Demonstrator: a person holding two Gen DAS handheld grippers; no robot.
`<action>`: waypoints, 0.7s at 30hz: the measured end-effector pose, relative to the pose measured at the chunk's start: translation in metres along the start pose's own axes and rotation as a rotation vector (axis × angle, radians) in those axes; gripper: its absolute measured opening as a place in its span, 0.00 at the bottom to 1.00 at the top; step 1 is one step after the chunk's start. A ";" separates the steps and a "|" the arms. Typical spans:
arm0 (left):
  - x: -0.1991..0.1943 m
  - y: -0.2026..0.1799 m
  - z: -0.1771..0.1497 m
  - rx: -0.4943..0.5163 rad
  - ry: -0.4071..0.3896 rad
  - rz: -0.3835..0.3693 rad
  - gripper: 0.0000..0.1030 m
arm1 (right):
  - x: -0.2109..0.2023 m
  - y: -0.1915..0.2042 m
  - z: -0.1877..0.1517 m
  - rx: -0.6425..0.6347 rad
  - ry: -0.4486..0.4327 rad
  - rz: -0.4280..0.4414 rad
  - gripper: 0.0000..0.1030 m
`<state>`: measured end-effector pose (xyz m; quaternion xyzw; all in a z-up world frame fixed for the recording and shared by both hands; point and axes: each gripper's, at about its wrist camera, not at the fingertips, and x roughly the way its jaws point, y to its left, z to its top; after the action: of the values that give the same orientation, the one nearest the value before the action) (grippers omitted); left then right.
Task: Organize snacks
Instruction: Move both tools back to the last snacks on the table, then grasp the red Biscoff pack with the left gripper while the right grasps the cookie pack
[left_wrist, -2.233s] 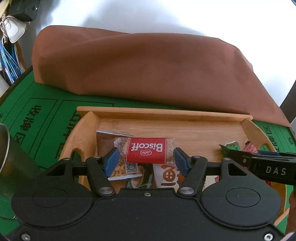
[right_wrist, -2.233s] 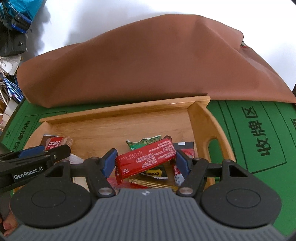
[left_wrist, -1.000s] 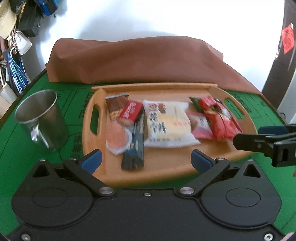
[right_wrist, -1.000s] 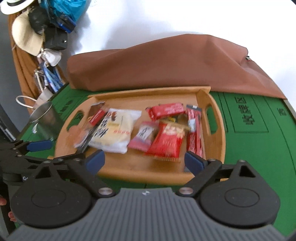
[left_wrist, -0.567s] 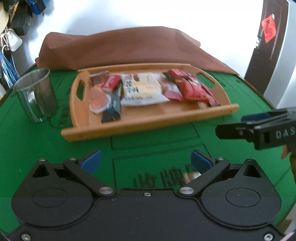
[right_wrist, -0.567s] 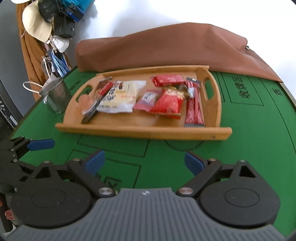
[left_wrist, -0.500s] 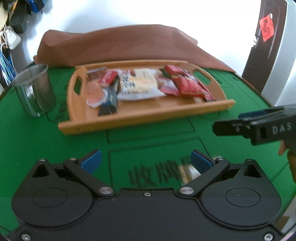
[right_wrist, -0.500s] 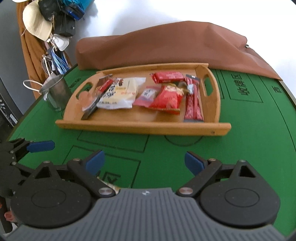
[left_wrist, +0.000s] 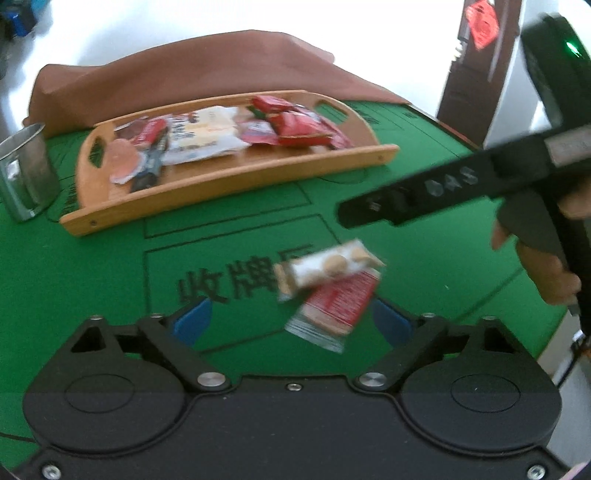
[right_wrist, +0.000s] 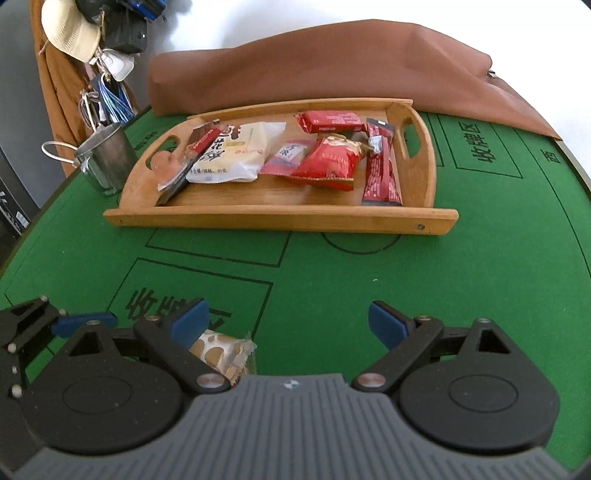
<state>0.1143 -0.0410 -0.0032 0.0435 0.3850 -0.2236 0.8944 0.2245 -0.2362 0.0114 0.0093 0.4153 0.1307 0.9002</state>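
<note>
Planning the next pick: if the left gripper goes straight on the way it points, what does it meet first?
Probably the red snack packet between the open left gripper fingers, a biscuit packet overlapping its far end; blur hides depth.

You worked at a green felt table (right_wrist: 480, 258) printed with black lines and Chinese characters, against a bright white wall (right_wrist: 295, 26). A brown cloth (right_wrist: 332, 62) lay heaped along its far edge. A coat rack (right_wrist: 92, 48) with a cream hat stood left, a dark door (left_wrist: 476, 66) right.
</note>
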 end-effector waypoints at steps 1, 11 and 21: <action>0.001 -0.003 -0.001 0.008 0.006 -0.015 0.79 | 0.000 0.000 0.000 0.001 0.002 0.002 0.94; 0.014 -0.021 0.007 -0.004 0.008 -0.086 0.47 | 0.002 0.000 0.001 -0.014 0.014 -0.004 0.94; 0.018 -0.021 0.009 -0.023 0.003 -0.076 0.30 | 0.004 0.000 -0.001 -0.019 0.024 0.003 0.94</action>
<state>0.1217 -0.0690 -0.0075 0.0189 0.3904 -0.2529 0.8850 0.2262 -0.2351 0.0075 0.0000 0.4250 0.1362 0.8949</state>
